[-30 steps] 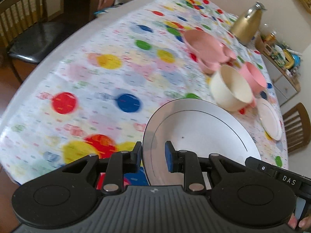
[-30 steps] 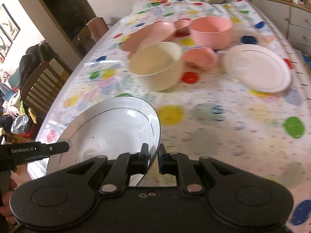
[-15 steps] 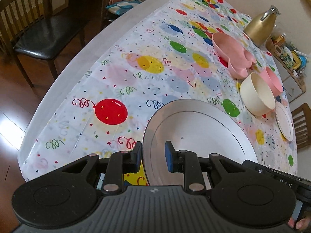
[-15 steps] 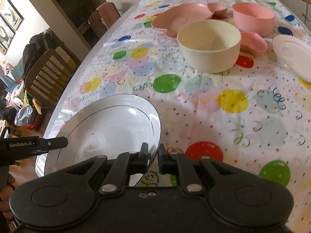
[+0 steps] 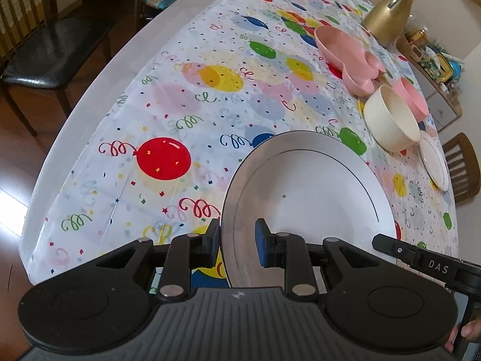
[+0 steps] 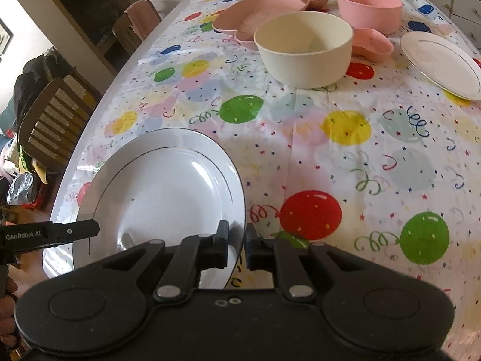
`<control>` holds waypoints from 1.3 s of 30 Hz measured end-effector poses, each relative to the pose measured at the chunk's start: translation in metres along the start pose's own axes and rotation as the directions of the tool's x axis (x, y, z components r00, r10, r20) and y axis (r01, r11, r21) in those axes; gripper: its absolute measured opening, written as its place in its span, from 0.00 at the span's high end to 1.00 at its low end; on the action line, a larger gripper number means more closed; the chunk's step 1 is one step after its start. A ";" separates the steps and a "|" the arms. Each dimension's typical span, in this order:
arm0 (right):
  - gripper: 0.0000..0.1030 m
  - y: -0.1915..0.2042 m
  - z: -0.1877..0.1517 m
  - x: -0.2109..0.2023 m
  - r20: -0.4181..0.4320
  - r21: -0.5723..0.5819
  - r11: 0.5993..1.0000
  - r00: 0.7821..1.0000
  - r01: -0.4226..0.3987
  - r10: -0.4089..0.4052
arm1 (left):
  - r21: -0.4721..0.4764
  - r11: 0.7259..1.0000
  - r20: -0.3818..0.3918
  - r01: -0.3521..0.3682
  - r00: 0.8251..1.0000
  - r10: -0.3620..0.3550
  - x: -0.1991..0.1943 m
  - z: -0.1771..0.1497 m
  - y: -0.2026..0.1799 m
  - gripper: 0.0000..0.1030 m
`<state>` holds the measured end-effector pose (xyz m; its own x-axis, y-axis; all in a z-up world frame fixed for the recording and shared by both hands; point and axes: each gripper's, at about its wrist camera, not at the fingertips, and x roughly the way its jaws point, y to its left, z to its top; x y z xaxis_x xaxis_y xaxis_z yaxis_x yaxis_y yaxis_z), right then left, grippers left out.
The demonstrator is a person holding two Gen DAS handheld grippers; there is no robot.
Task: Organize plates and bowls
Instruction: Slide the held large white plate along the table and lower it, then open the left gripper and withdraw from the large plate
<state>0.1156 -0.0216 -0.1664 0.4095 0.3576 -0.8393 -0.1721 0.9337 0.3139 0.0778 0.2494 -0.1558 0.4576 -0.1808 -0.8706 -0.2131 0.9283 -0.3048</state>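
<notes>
Large white plate [image 5: 309, 186] is gripped at opposite rim edges: left gripper [image 5: 237, 243] jaws and right gripper [image 6: 237, 245] jaws both clench its rim. Plate sits at the near end of the bench [image 5: 90, 90], well apart from cream bowl [image 6: 303, 46].

- My left gripper's [image 5: 237, 239] body hides the large white plate's [image 5: 306, 192] near rim.
- The small plate [image 6: 442, 63] runs off the right wrist view's right edge.

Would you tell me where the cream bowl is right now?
The cream bowl stands on the balloon tablecloth in the right wrist view, top centre, beside the pink bowl and beyond the large white plate.
</notes>
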 end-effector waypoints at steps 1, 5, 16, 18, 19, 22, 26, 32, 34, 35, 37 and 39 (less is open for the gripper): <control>0.90 0.000 0.000 0.000 -0.001 0.001 1.000 1.000 0.004 -0.004 | 0.006 1.000 -0.002 0.001 1.000 -0.001 0.000 0.000 0.000 0.77; 0.84 0.005 -0.001 -0.004 0.015 -0.012 0.999 0.999 0.032 -0.032 | 0.019 1.000 -0.007 0.005 1.000 -0.005 -0.001 0.001 0.000 0.77; 0.76 0.015 0.003 -0.030 0.112 -0.019 0.995 0.990 0.093 -0.091 | 0.065 0.998 0.012 0.022 1.000 -0.023 -0.014 0.006 0.000 0.76; 0.75 0.018 0.004 -0.034 0.127 -0.021 0.994 0.987 0.105 -0.102 | 0.075 0.997 0.019 0.025 0.999 -0.027 -0.018 0.008 0.000 0.76; 0.73 0.020 0.004 -0.036 0.134 -0.021 0.994 0.985 0.111 -0.107 | 0.081 0.996 0.026 0.026 0.999 -0.028 -0.020 0.009 0.000 0.76; 0.68 0.026 0.006 -0.043 0.160 -0.028 0.993 0.981 0.116 -0.110 | 0.099 0.995 0.050 0.033 0.998 -0.038 -0.028 0.012 -0.001 0.73; 0.60 0.035 0.008 -0.054 0.205 -0.040 0.992 0.973 0.120 -0.110 | 0.130 0.991 0.103 0.035 0.993 -0.048 -0.042 0.017 -0.004 0.46; 0.52 0.049 0.009 -0.070 0.265 -0.060 0.991 0.959 0.122 -0.102 | 0.180 0.983 0.185 0.045 0.980 -0.079 -0.065 0.025 -0.014 0.44; 0.50 0.052 0.011 -0.075 0.280 -0.060 0.991 0.955 0.121 -0.099 | 0.203 0.978 0.207 0.049 0.974 -0.092 -0.072 0.027 -0.019 0.43; 0.47 0.054 0.010 -0.078 0.288 -0.060 0.991 0.952 0.122 -0.099 | 0.213 0.976 0.216 0.051 0.972 -0.097 -0.075 0.028 -0.021 0.39; 0.40 0.057 0.011 -0.085 0.311 -0.064 0.990 0.945 0.125 -0.099 | 0.233 0.971 0.237 0.054 0.965 -0.110 -0.080 0.029 -0.026 0.32; 0.38 0.061 0.011 -0.091 0.333 -0.067 0.990 0.938 0.127 -0.098 | 0.251 0.966 0.256 0.057 0.959 -0.123 -0.084 0.030 -0.029 0.32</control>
<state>0.0780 0.0033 -0.0661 0.6993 0.2494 -0.6700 -0.1781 0.9684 0.1745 0.0712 0.2475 -0.0619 0.6857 -0.2042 -0.6987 0.0370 0.9684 -0.2467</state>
